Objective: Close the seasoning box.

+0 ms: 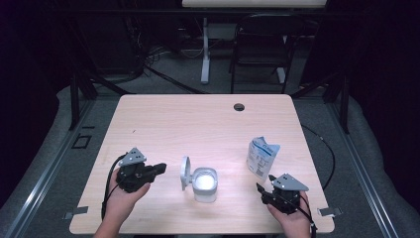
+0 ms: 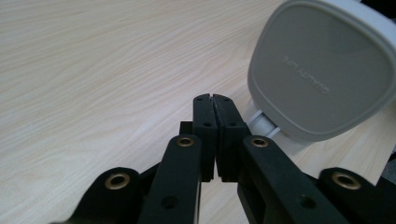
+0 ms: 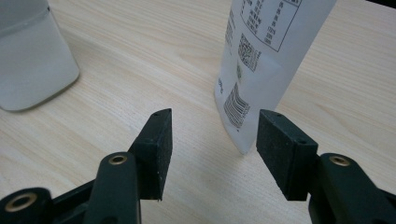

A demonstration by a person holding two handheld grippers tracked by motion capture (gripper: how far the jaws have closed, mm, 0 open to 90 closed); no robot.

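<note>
Your left gripper (image 2: pixel 214 99) has its jaws pressed together on nothing, their tips just short of the container's (image 1: pixel 204 184) grey hinged lid (image 2: pixel 321 70), which stands open ahead and to their right. Your right gripper (image 3: pixel 212 135) holds its jaws spread, the white pouch (image 3: pixel 261 51) standing upright just beyond the gap, nearer the right-hand jaw, untouched.

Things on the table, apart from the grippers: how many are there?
2. An open container with its lid flipped up stands near the middle front; a white pouch stands to its right.
</note>
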